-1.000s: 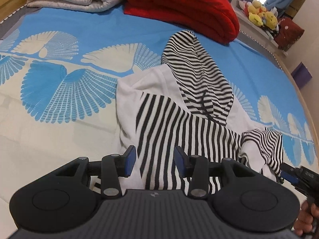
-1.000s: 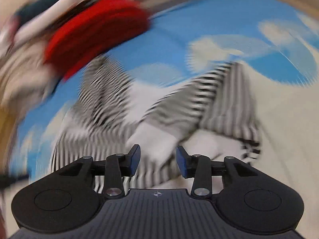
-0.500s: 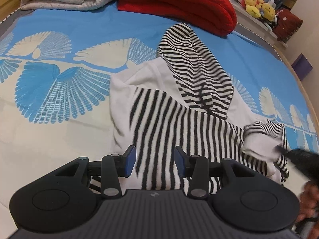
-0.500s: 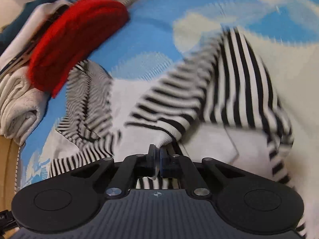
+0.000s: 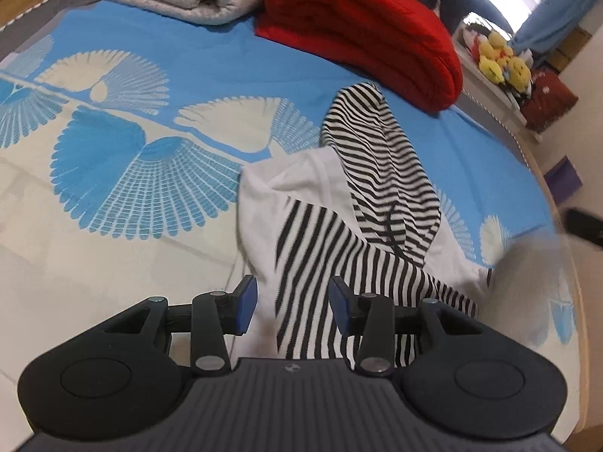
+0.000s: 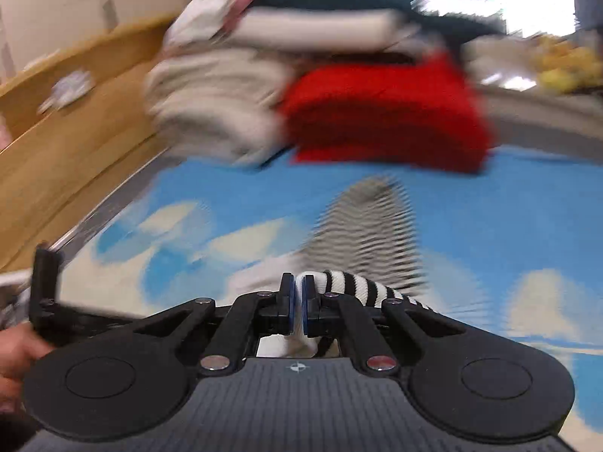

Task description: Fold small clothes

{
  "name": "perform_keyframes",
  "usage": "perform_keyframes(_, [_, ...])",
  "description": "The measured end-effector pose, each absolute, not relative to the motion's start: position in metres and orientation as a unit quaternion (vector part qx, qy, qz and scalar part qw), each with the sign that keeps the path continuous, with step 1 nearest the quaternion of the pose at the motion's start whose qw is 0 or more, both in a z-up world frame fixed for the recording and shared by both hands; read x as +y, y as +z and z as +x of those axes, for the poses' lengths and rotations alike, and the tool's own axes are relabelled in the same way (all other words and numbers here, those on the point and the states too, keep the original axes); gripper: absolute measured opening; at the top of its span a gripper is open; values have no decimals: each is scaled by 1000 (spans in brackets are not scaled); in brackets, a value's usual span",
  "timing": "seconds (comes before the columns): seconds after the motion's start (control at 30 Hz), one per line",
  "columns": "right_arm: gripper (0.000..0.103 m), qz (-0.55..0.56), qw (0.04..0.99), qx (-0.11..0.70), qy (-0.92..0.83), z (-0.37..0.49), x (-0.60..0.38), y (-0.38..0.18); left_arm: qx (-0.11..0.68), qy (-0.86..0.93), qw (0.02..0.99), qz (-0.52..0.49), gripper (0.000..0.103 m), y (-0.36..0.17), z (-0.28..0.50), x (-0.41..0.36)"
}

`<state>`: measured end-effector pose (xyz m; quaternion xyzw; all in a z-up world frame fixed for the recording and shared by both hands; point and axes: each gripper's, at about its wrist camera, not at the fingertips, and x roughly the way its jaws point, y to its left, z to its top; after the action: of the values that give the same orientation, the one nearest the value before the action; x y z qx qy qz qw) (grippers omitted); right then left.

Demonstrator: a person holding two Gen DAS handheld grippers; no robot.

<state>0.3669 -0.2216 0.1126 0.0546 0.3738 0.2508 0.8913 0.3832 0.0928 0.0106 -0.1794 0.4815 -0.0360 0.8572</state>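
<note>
Pinching striped sleeve (image 6: pixel 346 282) in right tool (image 6: pixel 297 301), jaws easing apart

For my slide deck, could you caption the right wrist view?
Right gripper pinches the striped sleeve cuff above the blue patterned bedsheet, folded red blanket behind.

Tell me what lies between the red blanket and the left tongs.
In the left wrist view, the striped hooded top fills that stretch: its hood reaches up near the red blanket, its body runs down between the open left tongs.

Both wrist views look steeply down the bed (image 5: pixel 188 56) toward the red blanket (image 5: pixel 361 34) – shared ground – the right one blurred.
</note>
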Motion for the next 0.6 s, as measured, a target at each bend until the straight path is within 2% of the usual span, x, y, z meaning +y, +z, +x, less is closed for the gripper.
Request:
perform_keyframes(0.03, [11,65,884,392,246,377,-208,104,481,-36,856,-185,46,11,383,96])
perform_keyframes(0.07, [27,78,875,414,239,384,-199,96,480,-35,856,-189,46,12,384,100])
perform_keyframes(0.1, [32,91,869,427,234,386,-195,90,480,-33,856,-192,46,12,384,102])
perform_keyframes(0.2, [32,114,876,421,207,369,-200,85,481,-32,856,-188,46,12,384,106])
perform_keyframes(0.37, [35,92,895,412,147,319,-235,74,503,-67,840,-195,44,-6,384,90])
perform_keyframes(0.43, [35,111,899,407,118,302,-260,64,517,-85,827,-204,39,-19,385,80])
perform_keyframes(0.5, [35,140,902,397,93,291,-283,52,532,-98,812,-218,29,-35,387,71])
perform_keyframes(0.6, [35,194,906,374,52,277,-313,20,552,-101,795,-229,29,-57,387,59])
